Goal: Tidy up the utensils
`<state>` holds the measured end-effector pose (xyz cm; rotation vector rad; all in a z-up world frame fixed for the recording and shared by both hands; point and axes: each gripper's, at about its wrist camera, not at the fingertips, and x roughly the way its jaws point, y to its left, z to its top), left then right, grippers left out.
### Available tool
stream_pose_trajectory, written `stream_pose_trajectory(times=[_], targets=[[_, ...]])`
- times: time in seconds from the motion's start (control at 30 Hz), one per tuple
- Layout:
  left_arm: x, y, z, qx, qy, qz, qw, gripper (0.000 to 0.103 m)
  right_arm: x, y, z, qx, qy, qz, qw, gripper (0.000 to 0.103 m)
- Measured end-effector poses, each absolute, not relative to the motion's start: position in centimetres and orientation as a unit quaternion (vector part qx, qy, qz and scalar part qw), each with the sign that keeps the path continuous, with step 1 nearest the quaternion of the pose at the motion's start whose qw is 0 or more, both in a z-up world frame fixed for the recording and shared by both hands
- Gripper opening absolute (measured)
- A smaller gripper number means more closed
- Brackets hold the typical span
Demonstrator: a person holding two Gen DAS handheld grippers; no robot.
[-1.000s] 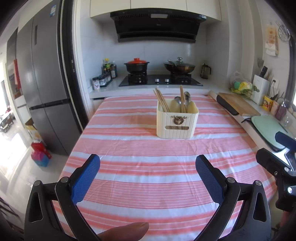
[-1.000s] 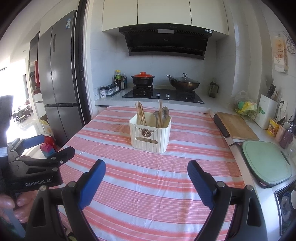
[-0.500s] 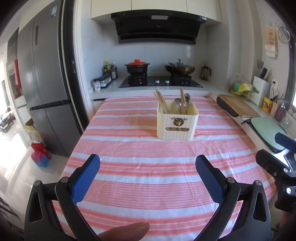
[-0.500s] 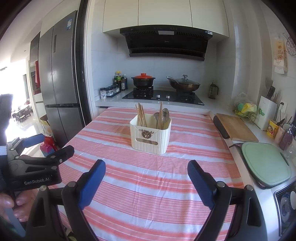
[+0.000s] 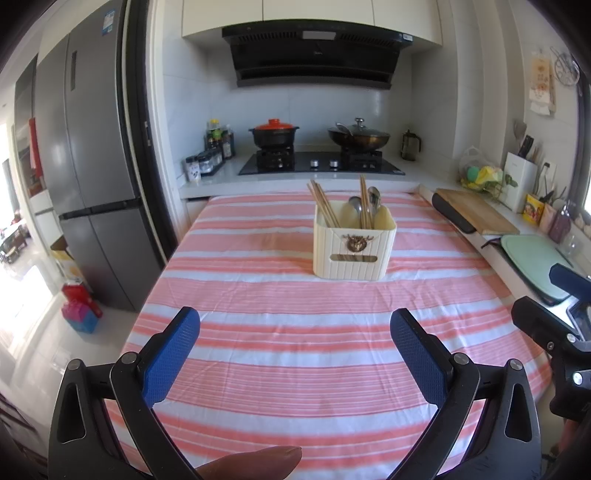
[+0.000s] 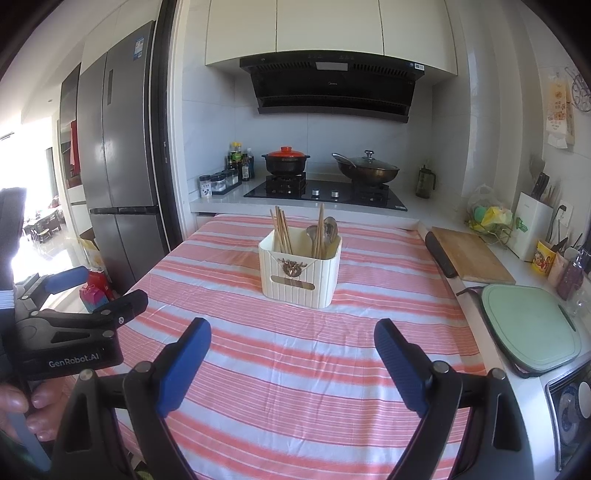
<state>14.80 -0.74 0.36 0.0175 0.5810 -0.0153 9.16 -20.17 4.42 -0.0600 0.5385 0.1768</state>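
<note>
Both tools, left tool (image 5: 295, 343) and right tool (image 6: 291, 350), gape empty, well short of the utensil holder (image 6: 300, 271) straight ahead, chopsticks (image 6: 280, 230) upright.

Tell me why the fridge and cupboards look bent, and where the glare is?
Left wrist view: the fisheye lens bows the tall grey steel fridge and darkens the corners; daylight washes out the floor at the left edge. Right wrist view: same bending of the white wall cupboards, with blown-out brightness at the far left; the cream ribbed utensil box stays sharp.

holder (image 5: 354, 248) mid-table (image 5: 280, 354) | chopsticks (image 5: 325, 206), spoons (image 5: 373, 201) in holder | stove (image 5: 321, 164) behind table
</note>
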Motion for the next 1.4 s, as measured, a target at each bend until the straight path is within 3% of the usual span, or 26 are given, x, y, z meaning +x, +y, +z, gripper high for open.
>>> stream_pose_trajectory(times=[1.4], targets=[[15.10, -0.79, 0.29, 0.009, 0.290, -0.009, 0.957, 0.103, 9.18, -20.35, 4.77, -0.034, 0.264, 0.093, 0.959, 0.092]])
